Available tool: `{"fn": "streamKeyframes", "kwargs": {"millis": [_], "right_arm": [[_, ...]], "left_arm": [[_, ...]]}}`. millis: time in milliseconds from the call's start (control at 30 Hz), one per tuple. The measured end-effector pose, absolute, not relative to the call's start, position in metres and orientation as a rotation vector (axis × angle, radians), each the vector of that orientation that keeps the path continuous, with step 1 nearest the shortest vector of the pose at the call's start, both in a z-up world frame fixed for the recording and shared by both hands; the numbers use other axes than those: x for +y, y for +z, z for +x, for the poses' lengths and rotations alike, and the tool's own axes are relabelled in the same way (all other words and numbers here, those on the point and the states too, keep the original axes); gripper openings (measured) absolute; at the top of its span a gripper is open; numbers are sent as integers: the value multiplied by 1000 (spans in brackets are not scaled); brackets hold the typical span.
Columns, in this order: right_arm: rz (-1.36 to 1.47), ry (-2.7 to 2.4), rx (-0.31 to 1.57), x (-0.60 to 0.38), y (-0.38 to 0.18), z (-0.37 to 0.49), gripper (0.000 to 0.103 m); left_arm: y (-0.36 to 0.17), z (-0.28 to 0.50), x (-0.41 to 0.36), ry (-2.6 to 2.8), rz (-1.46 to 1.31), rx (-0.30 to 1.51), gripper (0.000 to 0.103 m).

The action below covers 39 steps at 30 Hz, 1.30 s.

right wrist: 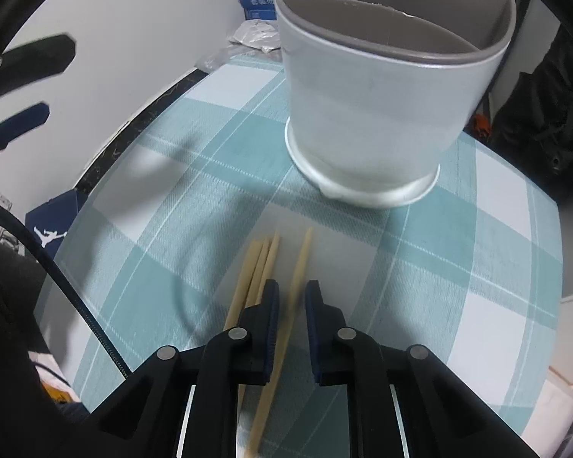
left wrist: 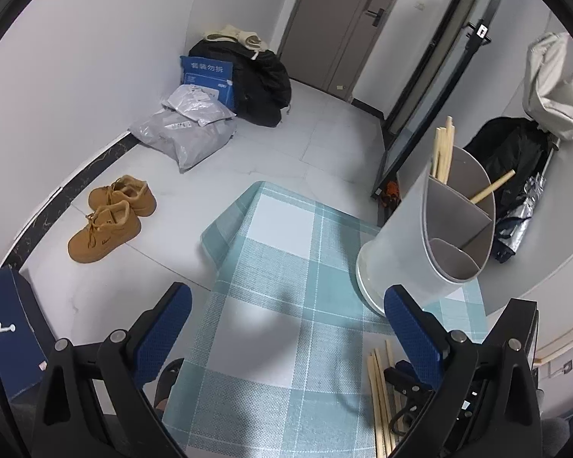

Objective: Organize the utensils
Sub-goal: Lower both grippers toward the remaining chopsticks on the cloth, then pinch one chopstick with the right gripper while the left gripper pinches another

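Bright, soft shadows, fisheye-warped edges

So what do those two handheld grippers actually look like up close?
Both look alike. The left gripper and right gripper each have two black plastic fingers on linked black bars joined by round silver pivot pins. The inner faces carry dark blue, finely textured rubber pads. A black cable curves past at the left of the right wrist view, beside a dark sleeve.

Teal-white plaid cloth (right wrist: 217,175), grey holder (right wrist: 382,87)

Left wrist view high, angled down over table edge toward floor; right wrist view close above tablecloth (right wrist: 210,152); both share utensil holder (left wrist: 439,229).
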State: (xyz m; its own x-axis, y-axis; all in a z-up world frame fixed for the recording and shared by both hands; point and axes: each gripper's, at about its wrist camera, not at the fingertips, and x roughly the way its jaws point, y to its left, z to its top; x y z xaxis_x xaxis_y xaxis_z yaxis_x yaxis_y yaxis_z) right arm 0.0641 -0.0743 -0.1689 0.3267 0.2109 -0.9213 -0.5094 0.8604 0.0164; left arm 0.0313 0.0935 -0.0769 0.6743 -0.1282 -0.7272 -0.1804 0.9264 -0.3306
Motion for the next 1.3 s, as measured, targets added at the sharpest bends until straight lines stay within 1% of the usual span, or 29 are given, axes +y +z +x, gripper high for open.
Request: {"fn": "streamKeyframes", "kwargs": {"millis": [33,133,400,733,967,1300], "right_arm": [[-294,479,1144,-73,-169,64,7],[-249,483,1138,-79,-170,61,6],[-153,500,1112,-91,-161,45,5],[71,476,1075,-149,-141,43,5],[193,481,999,-178,-119,40,5],[302,483,902,-209,-94,34,5]], "left_arm": [[-77,32,94,28,-403,839,99],[-77,32,93,48,-402,832,99],[-88,34,77,58,-344,892,99],[-103,33,47,18,-265,983,99],[-117,26,20,-3,-147,1055,99],[-135,22,-2,-31,-91,1165,99]]}}
